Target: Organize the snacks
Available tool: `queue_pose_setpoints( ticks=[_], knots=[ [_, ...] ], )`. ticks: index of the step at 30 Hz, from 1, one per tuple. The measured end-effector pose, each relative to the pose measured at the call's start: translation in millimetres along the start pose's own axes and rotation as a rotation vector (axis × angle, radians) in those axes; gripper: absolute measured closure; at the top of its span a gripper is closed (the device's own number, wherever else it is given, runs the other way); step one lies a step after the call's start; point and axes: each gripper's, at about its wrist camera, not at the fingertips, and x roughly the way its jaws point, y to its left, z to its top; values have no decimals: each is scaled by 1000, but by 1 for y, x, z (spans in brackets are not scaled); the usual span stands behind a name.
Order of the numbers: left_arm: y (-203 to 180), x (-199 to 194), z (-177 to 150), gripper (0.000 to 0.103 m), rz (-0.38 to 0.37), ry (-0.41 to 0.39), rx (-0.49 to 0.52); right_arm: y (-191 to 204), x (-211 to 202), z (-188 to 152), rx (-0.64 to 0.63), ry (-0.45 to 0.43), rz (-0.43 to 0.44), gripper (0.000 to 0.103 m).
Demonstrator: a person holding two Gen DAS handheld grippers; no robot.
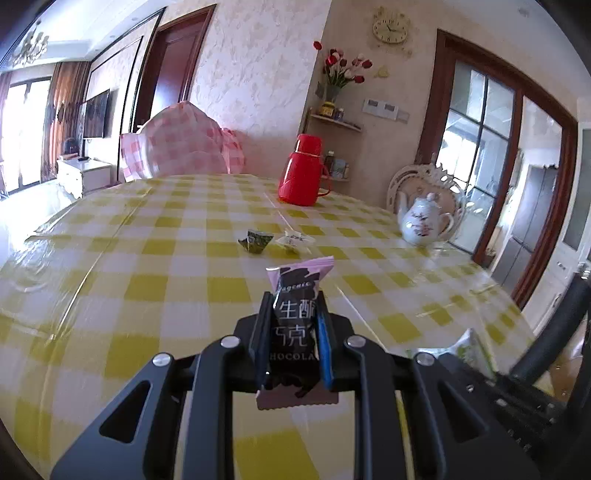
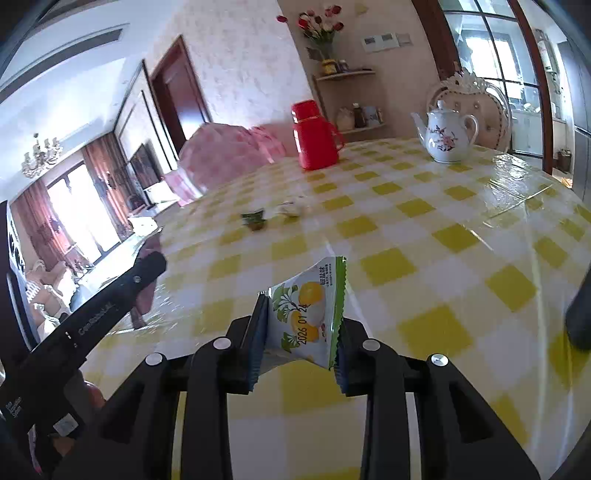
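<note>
The left gripper (image 1: 291,332) has its fingers (image 1: 260,332) closed against the sides of a chocolate packet (image 1: 295,325), black with a pink crimped end, which stands upright between them and is lifted clear of the surface (image 1: 147,266), a table under a yellow and white checked cloth with a glossy clear cover. The right gripper (image 2: 301,328) holds a white and green snack sachet (image 2: 308,317) printed with yellow fruit, its fingers (image 2: 258,332) pressed onto the two edges so that the sachet sits tilted between them above the cloth. Farther out on the surface lie two small wrapped sweets side by side, near each other but apart: a dark green wrapped candy (image 1: 255,240) on the left and a pale wrapped candy (image 1: 293,240) on the right; in the right wrist view both are blurred. Beyond them a red thermos jug (image 1: 301,171) stands upright near the far edge, and a white teapot (image 1: 424,221) painted with flowers stands well to its right. In the right wrist view the left gripper's black body reaches in from the left edge. A vase of red tulips (image 1: 343,70) sits on a corner shelf behind the table, below a wall clock (image 1: 391,27)
</note>
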Motion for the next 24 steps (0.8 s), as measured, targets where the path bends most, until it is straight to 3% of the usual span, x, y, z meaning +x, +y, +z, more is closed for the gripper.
queue_pose_setpoints(
  ticks=[4,7,24],
  knots=[
    [-5,-40,-7,81,7,-74,39,20,-27,-8,-73,-44,14,72],
    [-2,-64,-9,81,-11,-85,39,31,-41,-14,-95,-47,25,72],
    [39,-175,-11,81,84,-196,82,113,-94,-38,-234,-97,149,72]
  ],
)
